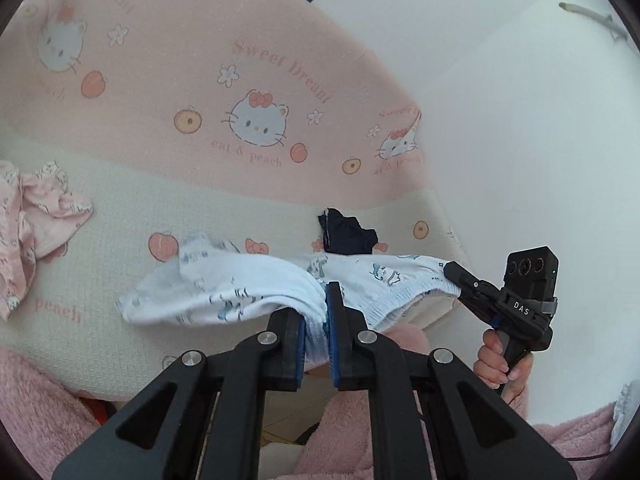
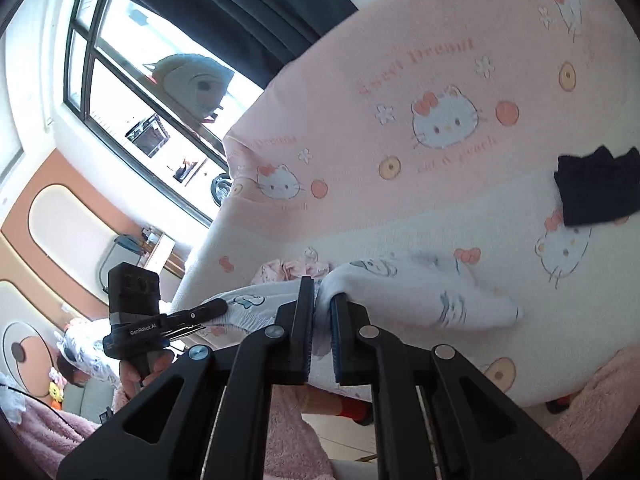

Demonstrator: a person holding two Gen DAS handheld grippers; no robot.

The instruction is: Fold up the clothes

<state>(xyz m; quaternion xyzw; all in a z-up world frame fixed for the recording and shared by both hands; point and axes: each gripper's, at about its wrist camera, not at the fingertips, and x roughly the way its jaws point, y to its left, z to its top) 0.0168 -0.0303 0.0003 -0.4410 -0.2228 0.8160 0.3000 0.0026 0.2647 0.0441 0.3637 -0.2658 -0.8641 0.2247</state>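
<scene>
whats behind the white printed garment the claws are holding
Behind the white printed garment, a small dark navy garment lies on the cat-print bed cover. Its near edge is hidden by the white cloth, so its full shape cannot be seen.

Bed [image 1: 100,208]: three small garments
</scene>
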